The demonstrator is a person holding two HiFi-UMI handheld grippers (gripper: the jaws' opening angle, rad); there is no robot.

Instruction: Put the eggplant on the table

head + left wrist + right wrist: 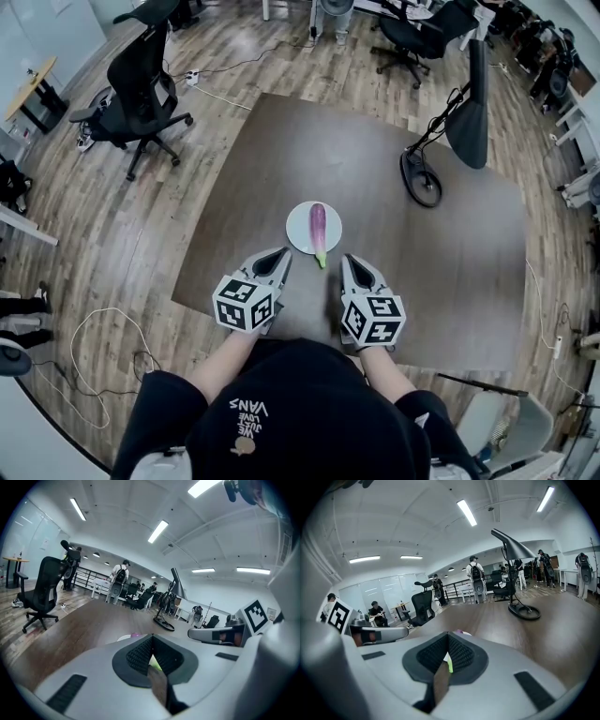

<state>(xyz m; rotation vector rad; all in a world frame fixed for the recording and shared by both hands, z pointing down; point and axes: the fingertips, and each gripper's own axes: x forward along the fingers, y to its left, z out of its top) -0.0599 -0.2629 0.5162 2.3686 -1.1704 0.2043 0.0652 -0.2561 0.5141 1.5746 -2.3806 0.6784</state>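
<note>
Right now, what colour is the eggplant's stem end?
The stem end is green; clearest in the head view.

The table is matt dark wood. The eggplant looks smooth and glossy, the white plate smooth, and the floor is pale wood planks.

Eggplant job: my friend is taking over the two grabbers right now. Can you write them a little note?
Grippers: left gripper and right gripper are both shut, empty, just short of the plate.
Things: the eggplant lies on that white plate, on the brown table.
Done: nothing yet.
Left: open one gripper, pick the eggplant off the plate, set it on the table.
</note>
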